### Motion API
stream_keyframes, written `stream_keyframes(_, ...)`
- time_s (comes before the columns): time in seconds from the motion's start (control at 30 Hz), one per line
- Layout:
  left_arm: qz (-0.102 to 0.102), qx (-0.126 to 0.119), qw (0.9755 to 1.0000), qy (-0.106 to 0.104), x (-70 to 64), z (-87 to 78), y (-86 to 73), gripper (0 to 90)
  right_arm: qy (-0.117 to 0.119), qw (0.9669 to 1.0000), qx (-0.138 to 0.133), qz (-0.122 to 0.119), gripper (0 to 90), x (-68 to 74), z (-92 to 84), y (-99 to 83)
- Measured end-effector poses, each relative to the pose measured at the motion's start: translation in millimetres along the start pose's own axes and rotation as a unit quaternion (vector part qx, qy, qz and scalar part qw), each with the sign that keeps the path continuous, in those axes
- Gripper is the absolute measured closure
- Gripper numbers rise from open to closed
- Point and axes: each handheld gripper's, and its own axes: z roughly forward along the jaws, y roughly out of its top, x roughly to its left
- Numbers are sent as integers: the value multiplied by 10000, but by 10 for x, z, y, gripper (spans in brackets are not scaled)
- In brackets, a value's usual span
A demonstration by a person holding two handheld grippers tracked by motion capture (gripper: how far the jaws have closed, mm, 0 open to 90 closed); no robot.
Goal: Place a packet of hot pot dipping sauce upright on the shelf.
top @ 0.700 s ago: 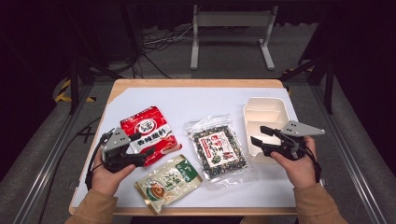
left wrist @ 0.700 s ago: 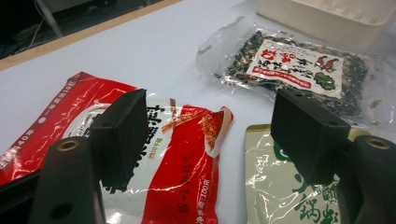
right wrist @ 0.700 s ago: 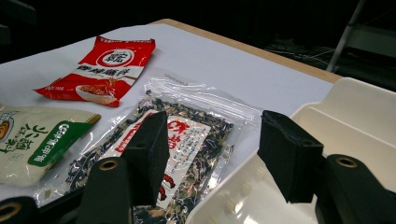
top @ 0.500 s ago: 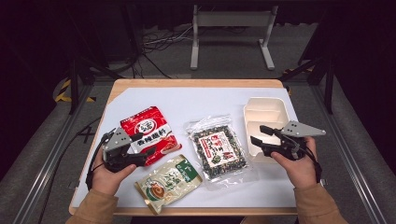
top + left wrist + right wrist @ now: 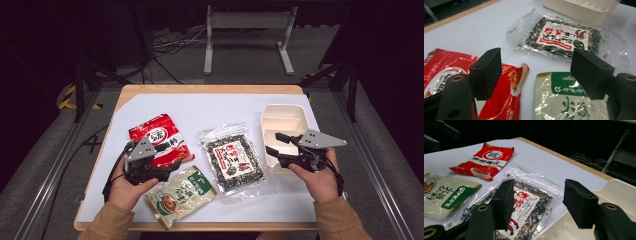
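Observation:
Three snack packets lie on the white table (image 5: 210, 110): a red one (image 5: 156, 135), a pale green one (image 5: 181, 194) and a clear one of dark seaweed (image 5: 234, 162). My left gripper (image 5: 172, 167) rests low over the red packet's near corner, pointing right, jaws open with nothing between them. In the left gripper view the gripper (image 5: 536, 62) looks over the red packet (image 5: 506, 100) and the green packet (image 5: 564, 105). My right gripper (image 5: 274, 143) hovers open over the near-left corner of a cream tray (image 5: 287, 115), pointing left. In the right gripper view the gripper (image 5: 540, 190) has the seaweed packet (image 5: 529, 202) just ahead.
The cream tray (image 5: 619, 192) has divided compartments and sits at the table's right side. The table's wooden edge (image 5: 210, 89) runs along the back. Beyond it are a dark floor, cables and a metal stand (image 5: 247, 30). Bare white surface lies behind the packets.

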Motion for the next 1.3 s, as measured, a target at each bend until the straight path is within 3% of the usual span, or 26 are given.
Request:
stream_keyframes(0.37,-119,388,9983,-428,-62,233,-7,249,50,10000,5,-26,394,32,20,7)
stream_keyframes(0.5,-385,617,9946,-742,-31,358,-45,259,48,10000,19,-46,394,45,27,10)
stream_keyframes(0.6,-417,684,9939,-757,-33,412,-64,271,43,10000,26,-65,393,51,30,12)
stream_keyframes(0.73,-338,824,9944,-561,-59,523,-124,267,44,9999,57,-76,388,59,43,8)
stream_keyframes(0.93,-404,1094,9912,-631,-41,664,-208,290,73,9999,66,-30,377,61,48,5)
stream_keyframes(0.97,-495,1154,9895,-708,-34,691,-229,301,61,10000,64,-35,377,57,44,5)
stream_keyframes(1.1,-525,1284,9873,-777,-28,724,-250,323,52,10000,56,-23,377,50,33,7)
stream_keyframes(1.17,-564,1432,9844,-849,-31,759,-269,326,63,10000,64,-33,376,53,42,5)
stream_keyframes(1.3,-573,1490,9834,-858,-27,790,-294,298,118,9999,70,-1,371,63,48,6)
